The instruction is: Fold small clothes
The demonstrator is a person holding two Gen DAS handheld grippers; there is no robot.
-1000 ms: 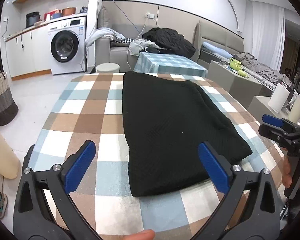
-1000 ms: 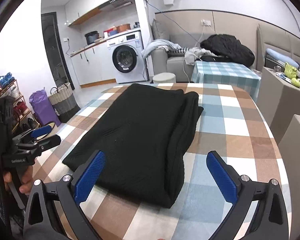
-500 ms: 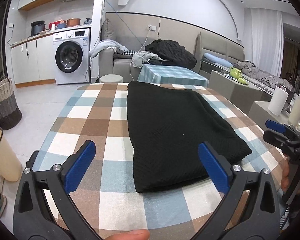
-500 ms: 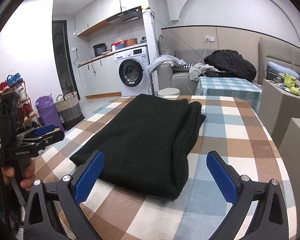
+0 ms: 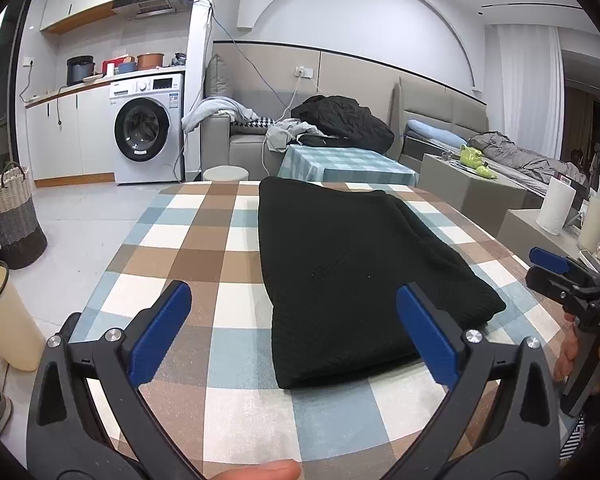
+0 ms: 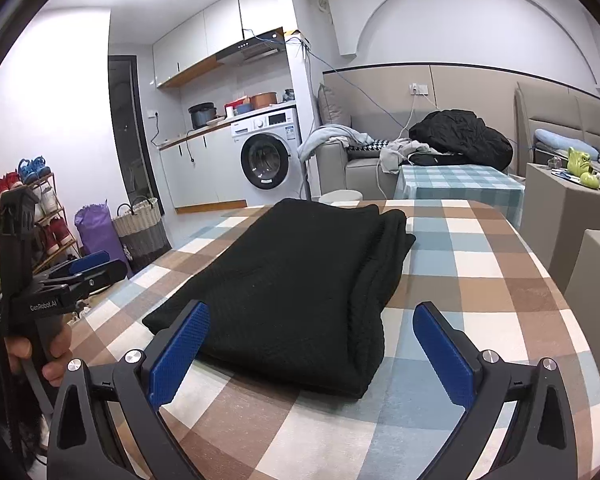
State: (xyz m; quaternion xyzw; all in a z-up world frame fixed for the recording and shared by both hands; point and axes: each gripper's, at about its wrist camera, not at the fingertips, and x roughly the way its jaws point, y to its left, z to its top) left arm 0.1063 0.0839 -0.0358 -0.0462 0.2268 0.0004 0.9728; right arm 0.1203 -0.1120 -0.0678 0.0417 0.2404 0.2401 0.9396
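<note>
The black knit garment (image 5: 352, 276) lies flat on the checked surface (image 5: 204, 248), already folded into a long narrow rectangle with doubled layers stacked along one long edge. Everything here is placed relative to that garment. The left tool (image 5: 296, 328) hangs just short of its near short end, both blue pads spread wide and gripping nothing; one pad sits over bare checked cloth beside the garment's near corner, the other over the garment's near end. The right tool (image 6: 316, 344) hovers at the same short end, toward the thicker stacked edge, also fully spread and empty, its pads straddling the near corner of the knit.

Both tools seem held back and level with the near hem for a reason: from there each can drop onto a corner of that end and carry it toward the far end (the one nearest the washing machine (image 5: 148, 128)) to halve the length. That reads as the likely next fold, though the garment may already count as finished. The thick layered edge could slip apart if only the top layer is pinched
</note>
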